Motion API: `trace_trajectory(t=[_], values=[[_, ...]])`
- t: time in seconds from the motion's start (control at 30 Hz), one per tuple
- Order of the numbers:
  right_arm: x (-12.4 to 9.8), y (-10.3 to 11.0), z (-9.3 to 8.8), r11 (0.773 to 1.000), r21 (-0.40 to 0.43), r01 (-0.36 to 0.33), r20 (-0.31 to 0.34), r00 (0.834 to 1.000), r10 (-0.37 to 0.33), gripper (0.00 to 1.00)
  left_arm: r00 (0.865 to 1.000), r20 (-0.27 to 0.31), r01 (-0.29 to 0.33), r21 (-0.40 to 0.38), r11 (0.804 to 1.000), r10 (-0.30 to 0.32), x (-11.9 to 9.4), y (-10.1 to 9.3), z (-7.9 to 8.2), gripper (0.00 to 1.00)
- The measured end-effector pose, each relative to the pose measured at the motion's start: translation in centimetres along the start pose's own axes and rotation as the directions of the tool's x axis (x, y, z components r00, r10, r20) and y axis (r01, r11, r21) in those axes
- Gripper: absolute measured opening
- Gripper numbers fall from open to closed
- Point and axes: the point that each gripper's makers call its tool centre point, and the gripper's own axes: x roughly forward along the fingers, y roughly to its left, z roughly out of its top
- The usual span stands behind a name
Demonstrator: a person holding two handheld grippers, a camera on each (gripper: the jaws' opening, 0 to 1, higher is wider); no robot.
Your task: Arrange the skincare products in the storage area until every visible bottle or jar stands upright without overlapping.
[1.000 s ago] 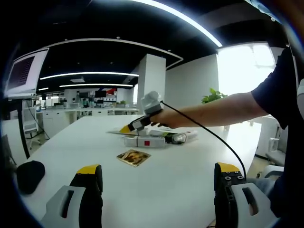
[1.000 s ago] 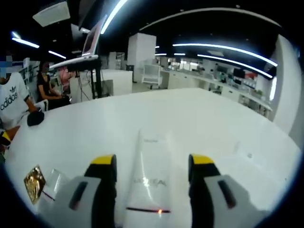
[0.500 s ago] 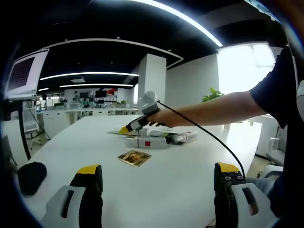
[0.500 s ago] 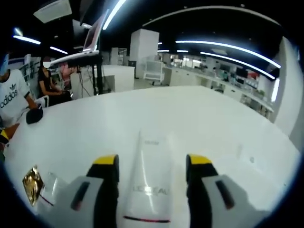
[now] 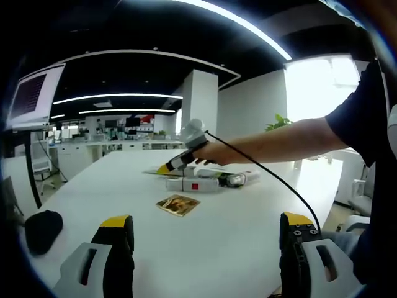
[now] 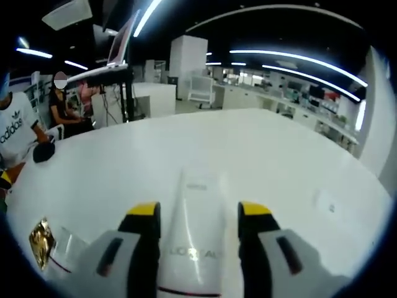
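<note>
Outstretched, the right claw (image 6: 193, 214) grips a flat-lying white plastic tube (image 6: 193, 248).
Left claw (image 5: 205, 226) hangs wide above the white table (image 5: 236, 236); a gold square sachet (image 5: 177, 204) lies beyond.

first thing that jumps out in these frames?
In the right gripper view, a white L'Oreal tube lies flat between the right claw jaws. In the left gripper view, that claw reaches over lying products beside a gold square sachet on the white table.
</note>
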Motion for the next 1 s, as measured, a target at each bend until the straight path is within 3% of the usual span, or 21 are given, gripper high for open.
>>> trace_trajectory(t=[0.4, 0.47, 1.0], values=[[0.45, 0.24, -0.63, 0.999, 0.031, -0.023, -0.036, 0.999, 0.024, 0.42, 1.0, -0.002, -0.009, -0.005, 1.0, 0.009, -0.21, 0.36, -0.27, 1.0], [0.69, 0.45, -1.01, 0.997, 0.07, -0.037, -0.054, 0.998, 0.041, 0.41, 1.0, -0.003, -0.01, -0.006, 1.0, 0.01, -0.25, 0.39, -0.33, 1.0], [0.89, 0.21, -0.96, 0.997, 0.062, -0.051, -0.082, 0.995, 0.056, 0.37, 1.0, -0.008, -0.012, 0.004, 1.0, 0.012, -0.28, 0.35, -0.13, 1.0]])
